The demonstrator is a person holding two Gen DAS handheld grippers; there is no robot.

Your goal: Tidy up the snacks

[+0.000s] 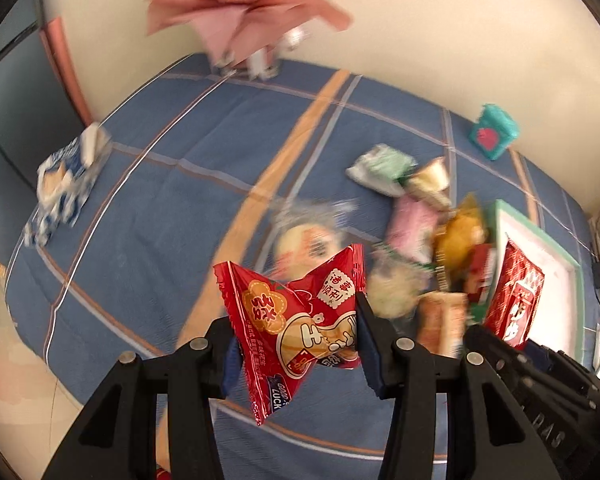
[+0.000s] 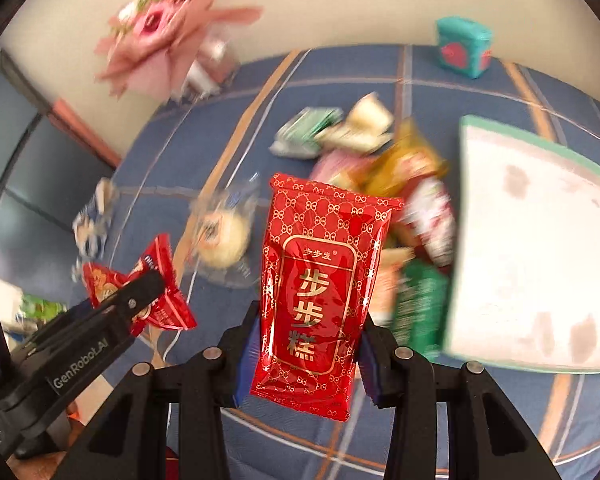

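Note:
My left gripper (image 1: 296, 340) is shut on a crumpled red peanut snack packet (image 1: 296, 312), held above the blue checked tablecloth (image 1: 172, 152). In the right wrist view that same packet (image 2: 168, 284) hangs at lower left in the left gripper (image 2: 144, 292). My right gripper (image 2: 306, 344) is shut on a flat red pouch with gold characters (image 2: 320, 280), upright between the pads. That pouch (image 1: 516, 300) also shows at the right of the left wrist view. A pile of mixed snack packets (image 2: 364, 152) lies on the cloth beside a white tray with a green rim (image 2: 532, 248).
A pink paper flower bouquet (image 2: 160, 36) stands at the back by the wall. A teal box (image 2: 462, 46) sits at the far right corner, a blue and white tissue pack (image 1: 68, 176) at the left. A round pale cake in clear wrap (image 2: 224, 236) lies mid-table.

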